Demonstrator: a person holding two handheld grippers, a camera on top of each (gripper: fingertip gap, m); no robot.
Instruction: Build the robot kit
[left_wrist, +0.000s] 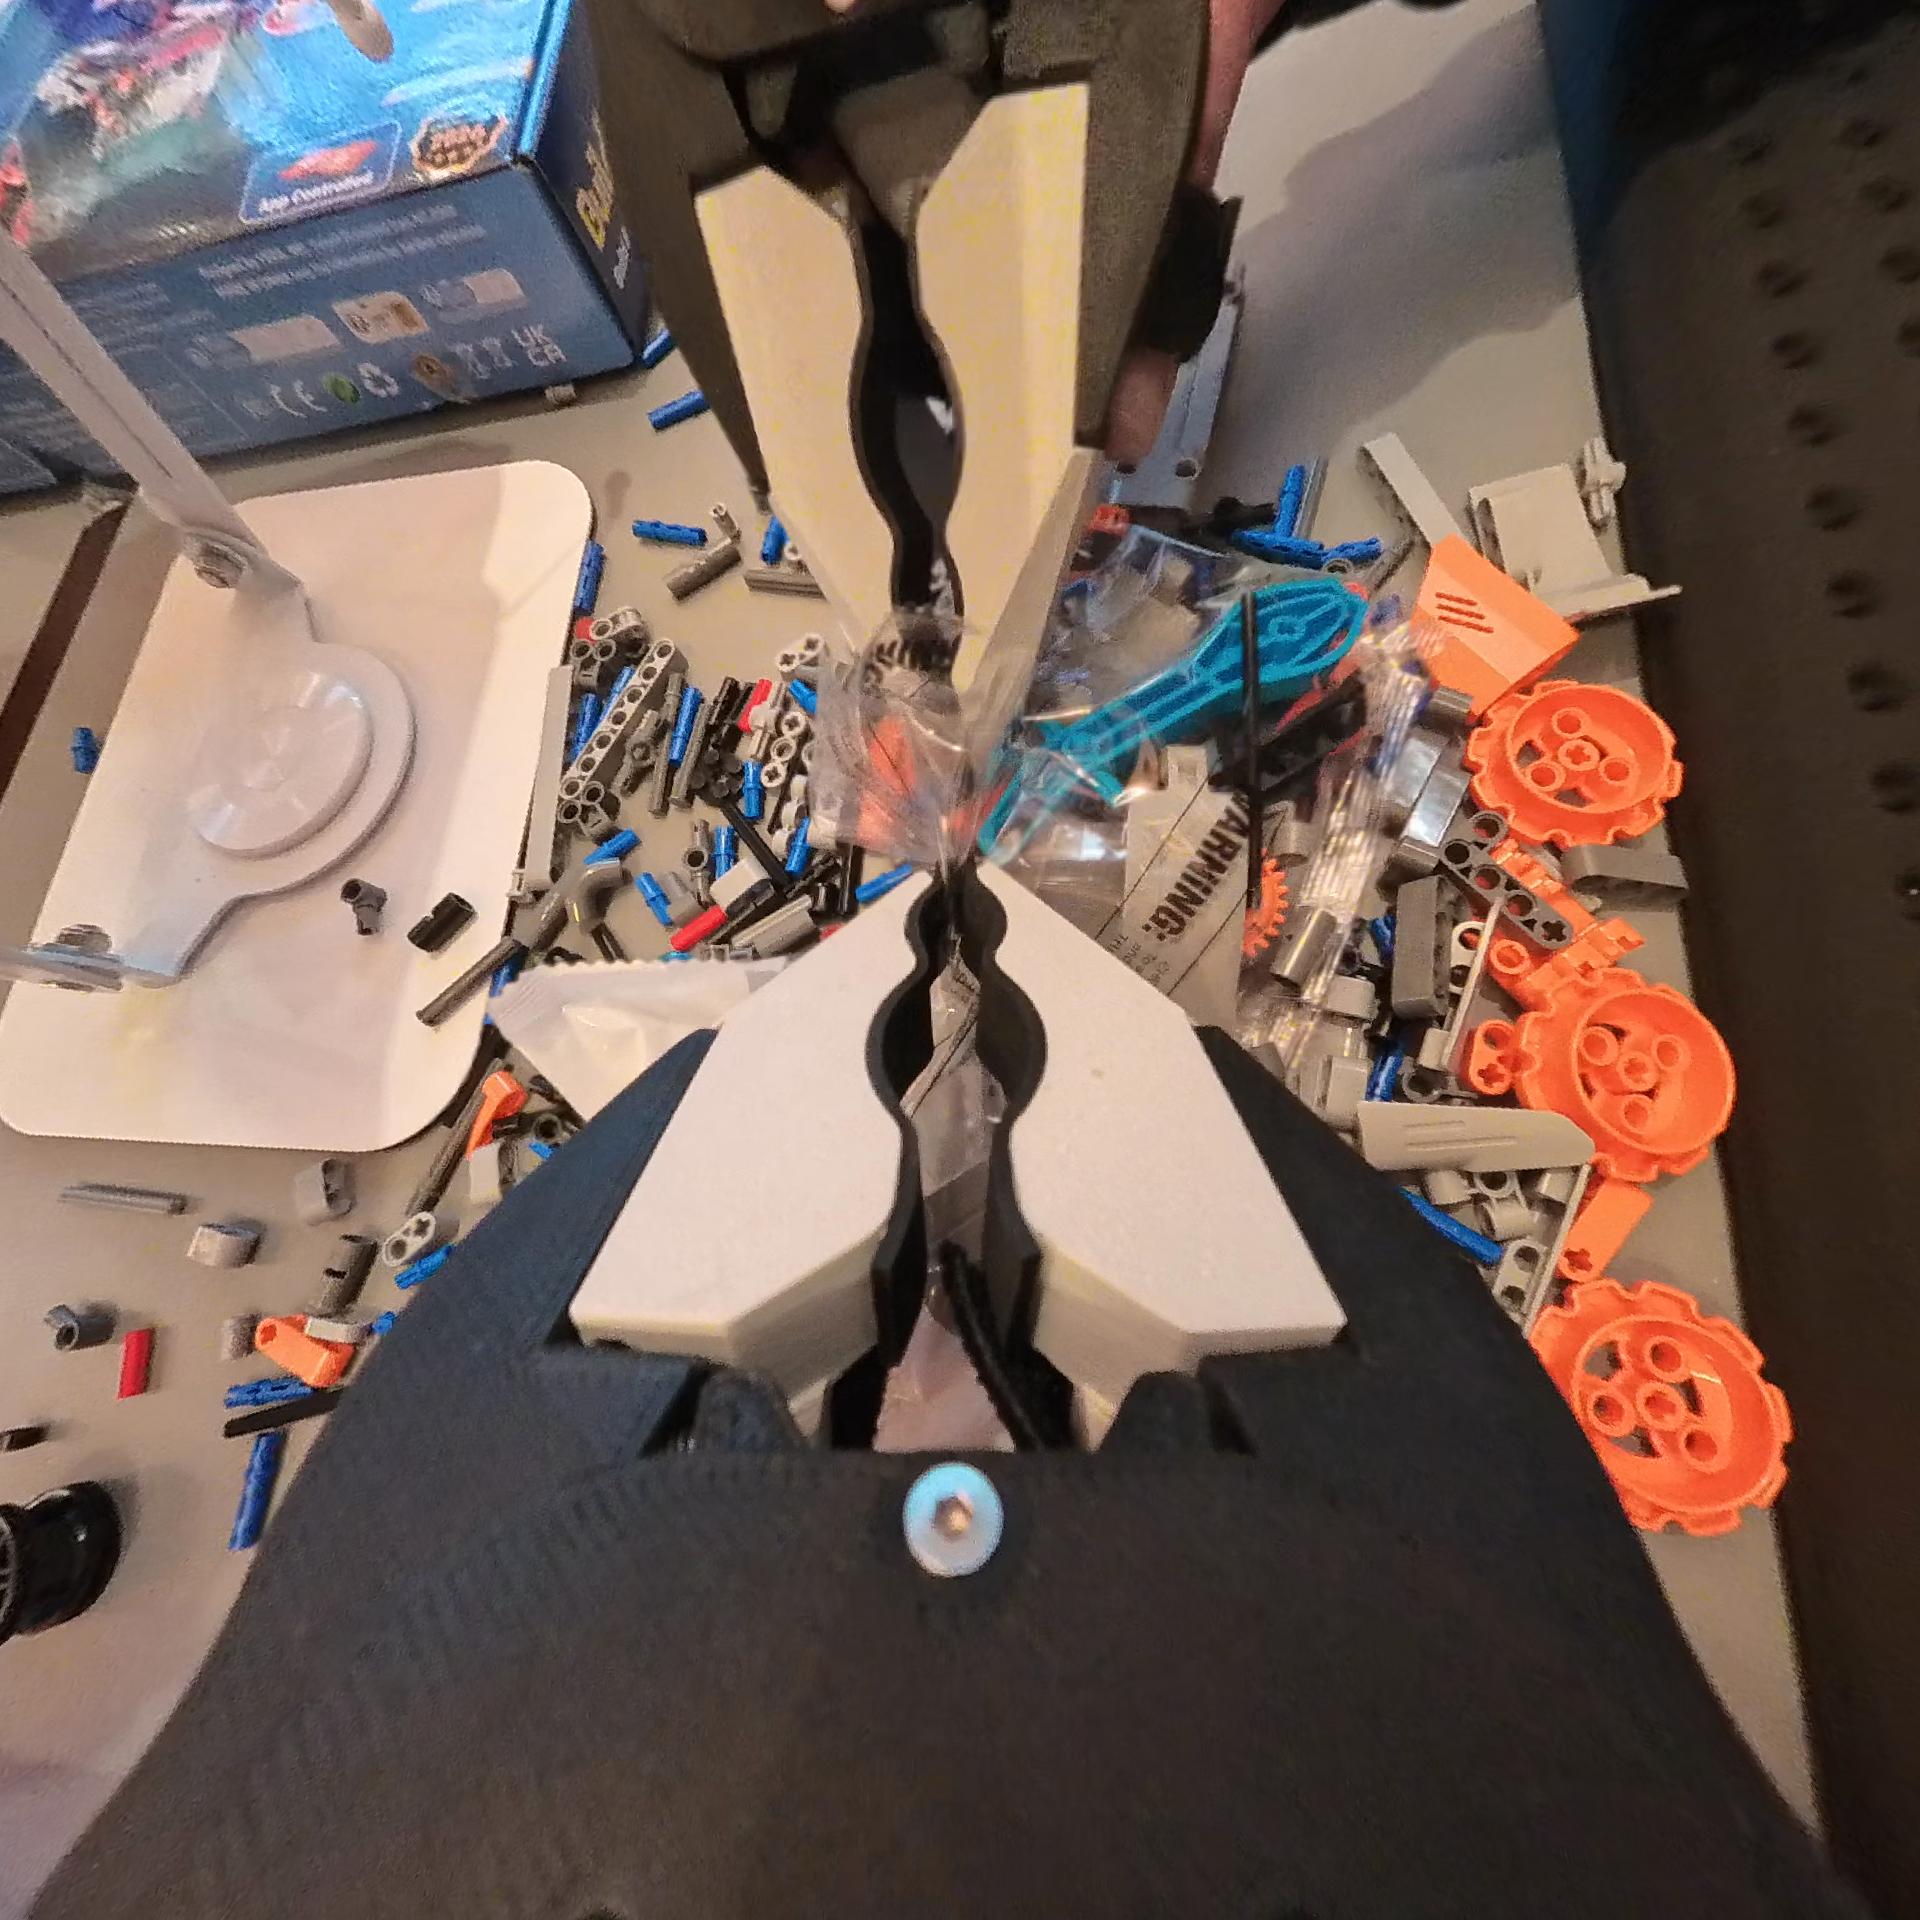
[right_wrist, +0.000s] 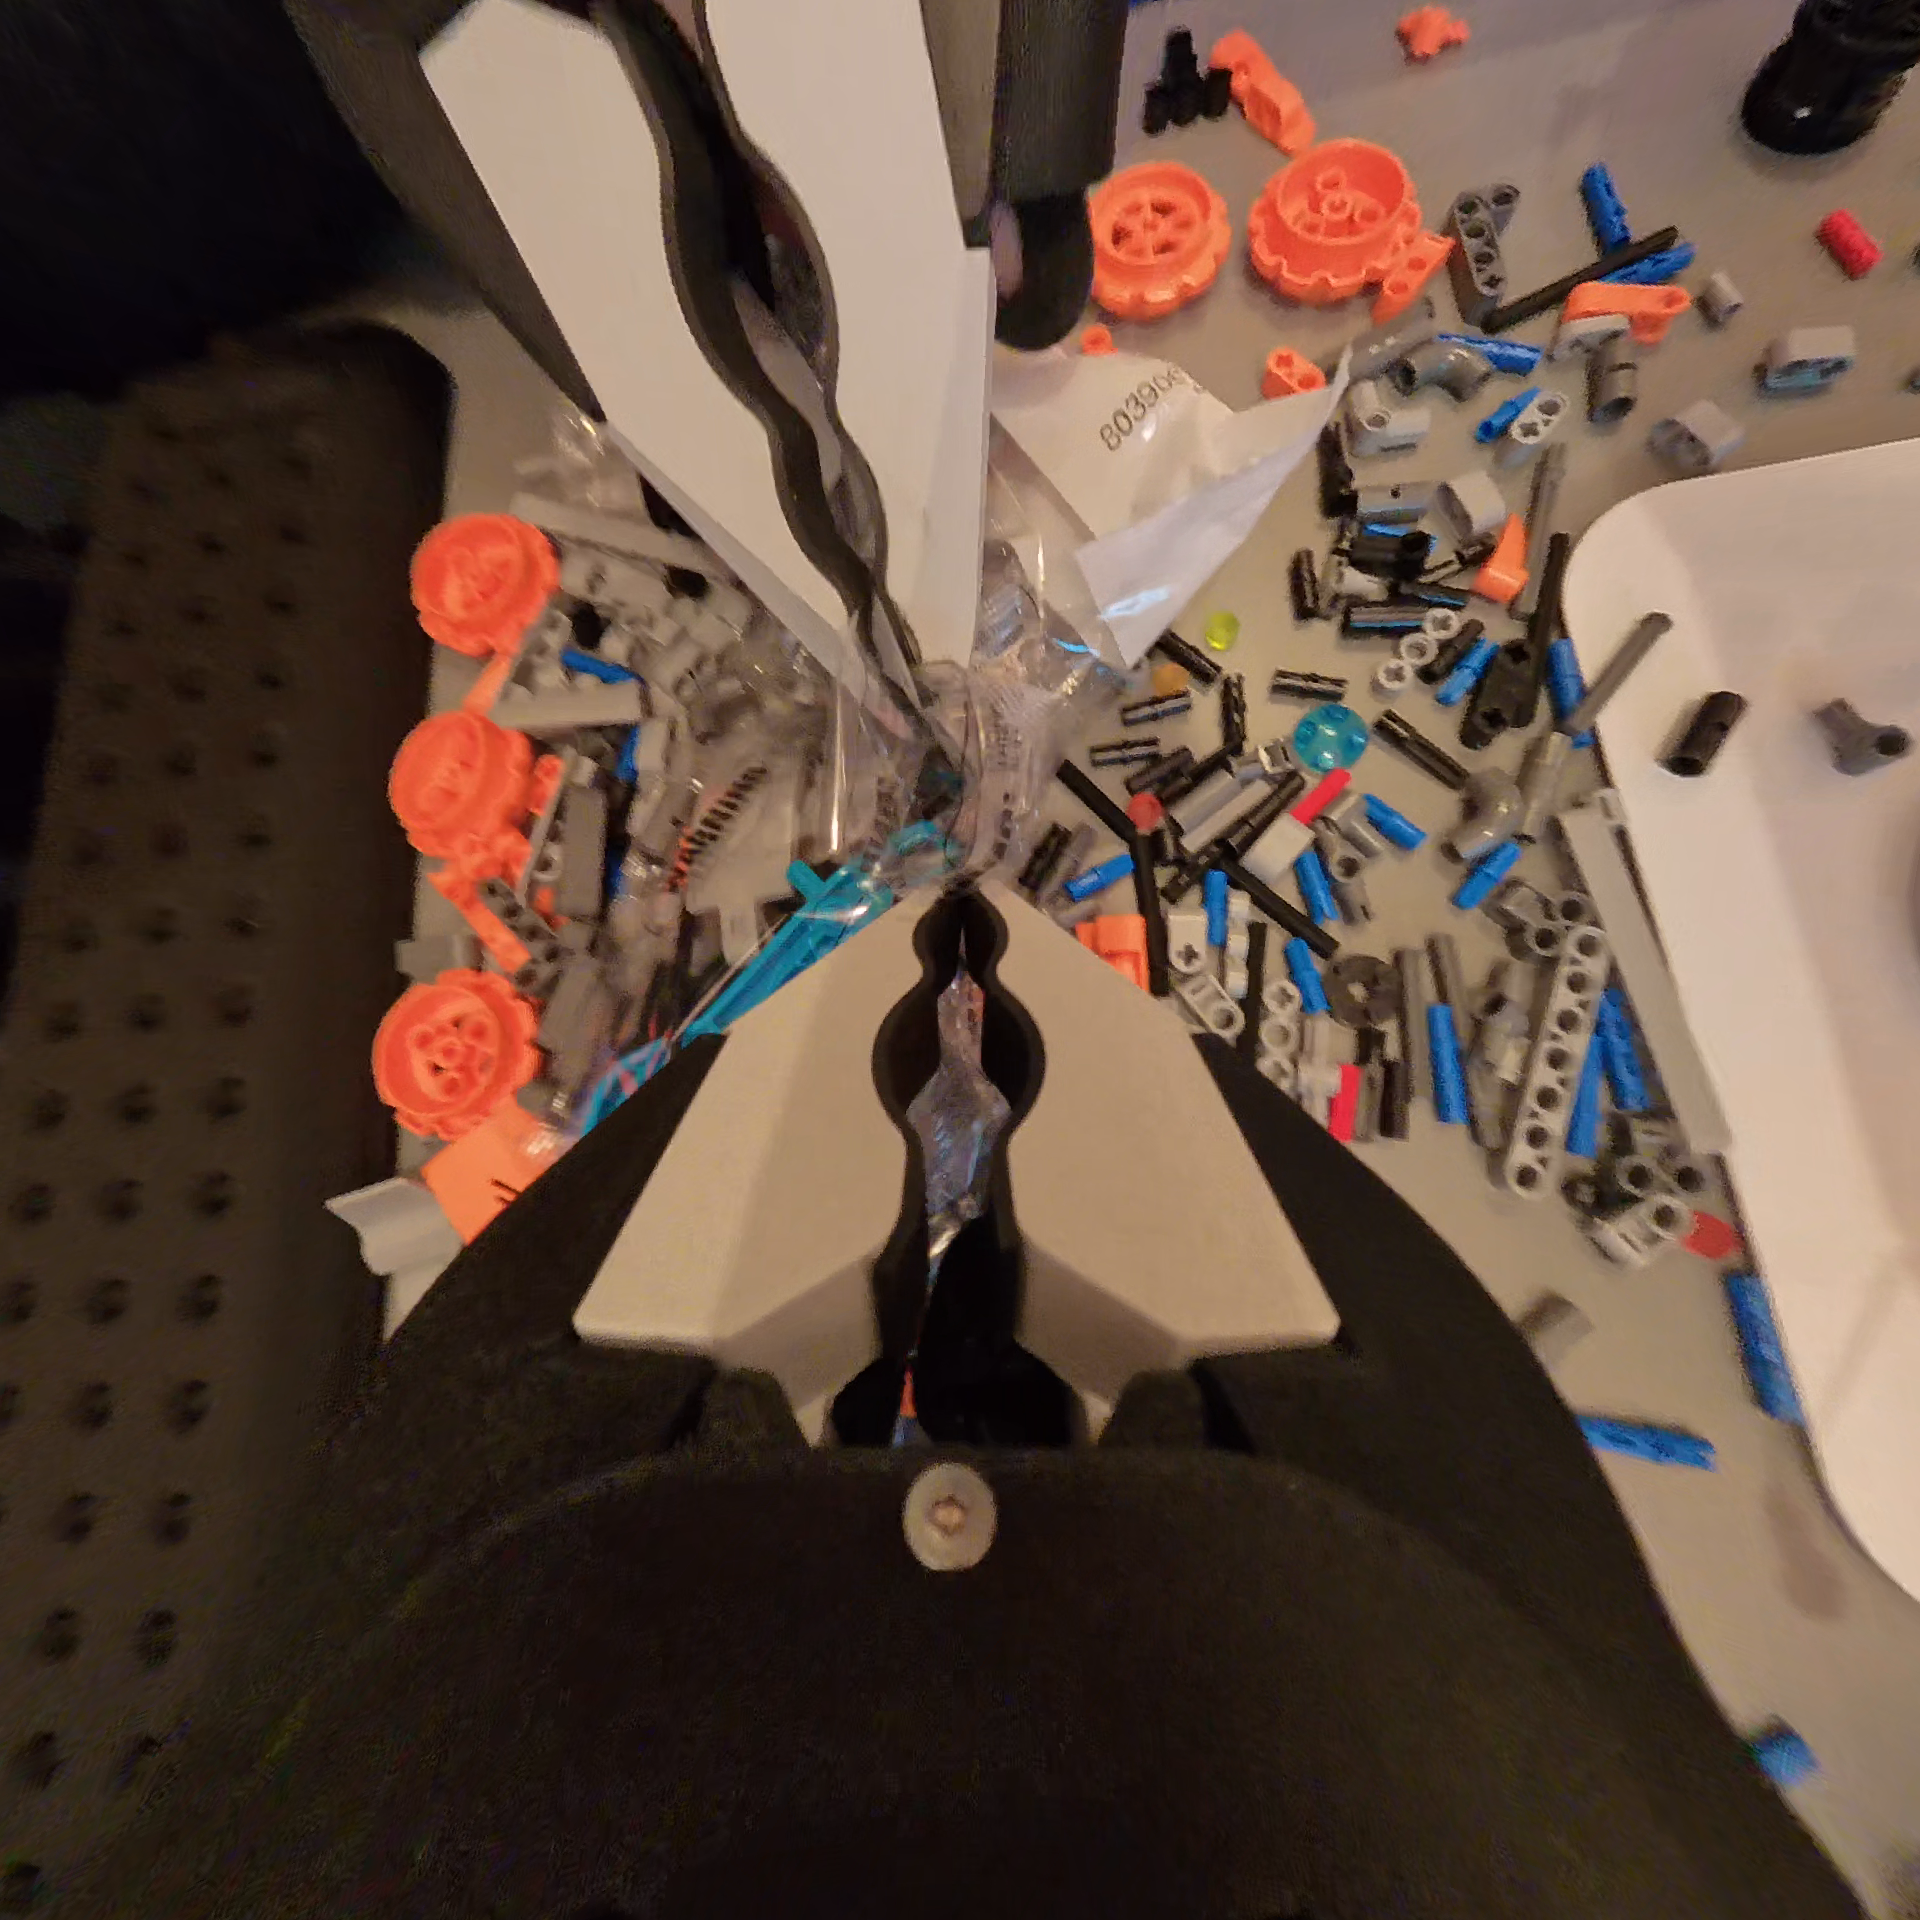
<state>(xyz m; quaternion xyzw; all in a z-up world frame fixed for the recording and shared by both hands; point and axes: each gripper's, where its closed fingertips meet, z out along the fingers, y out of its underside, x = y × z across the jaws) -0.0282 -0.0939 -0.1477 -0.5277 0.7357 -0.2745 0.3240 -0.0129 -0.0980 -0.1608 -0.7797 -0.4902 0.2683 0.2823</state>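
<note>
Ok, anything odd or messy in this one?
Yes: both grippers, left and right, pinch one clear plastic bag, stretched taut between them; loose building pieces are scattered on the table.

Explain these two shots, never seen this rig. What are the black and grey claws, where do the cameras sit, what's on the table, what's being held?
There is no robot arm: a person holds a two-finger gripper in each hand, and each carries a wide-angle camera that looks forward along its fingers. So each picture shows its own gripper at the bottom and the other one reaching in from the top.

In the left wrist view the left gripper is shut on a clear plastic bag. In the right wrist view the right gripper is shut on the same bag, so it hangs bunched between the two tips.

Below, on the grey table, lie scattered building-toy parts: orange wheels, blue pins and a turquoise piece. There is also a white stand base and a blue box.
</note>
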